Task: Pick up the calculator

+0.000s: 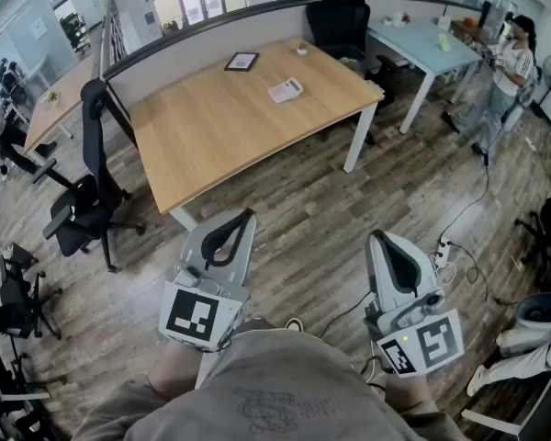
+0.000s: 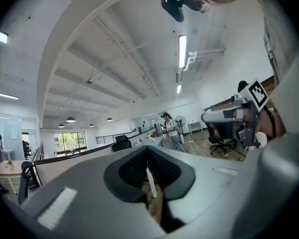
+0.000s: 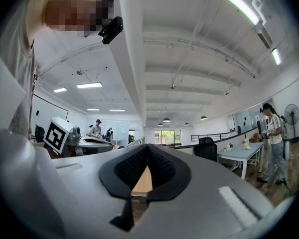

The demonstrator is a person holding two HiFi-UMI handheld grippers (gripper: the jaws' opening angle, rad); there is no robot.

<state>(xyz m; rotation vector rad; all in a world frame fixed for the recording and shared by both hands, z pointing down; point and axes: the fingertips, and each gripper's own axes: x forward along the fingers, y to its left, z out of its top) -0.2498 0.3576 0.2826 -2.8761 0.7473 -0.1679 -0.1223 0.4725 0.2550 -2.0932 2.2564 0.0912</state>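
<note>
We're holding both grippers level over the floor (image 1: 294, 219), well short of the worktop (image 1: 211, 145). The left gripper (image 1: 249, 215) and the right gripper (image 1: 375, 236) are both closed, with nothing between the jaws.

The calculator (image 1: 286, 90) lies flat toward the worktop's right end, between the far edge and the near right corner. It's well apart from the dark frame (image 1: 241, 61) by the far edge.

So this is the approach, we'd say. Our advice is to step up to the right end and open the right gripper wide before it arrives. Then tip it down and pinch across the calculator's narrow width. It's thin, so we come in low or the jaws skate over it.
</note>
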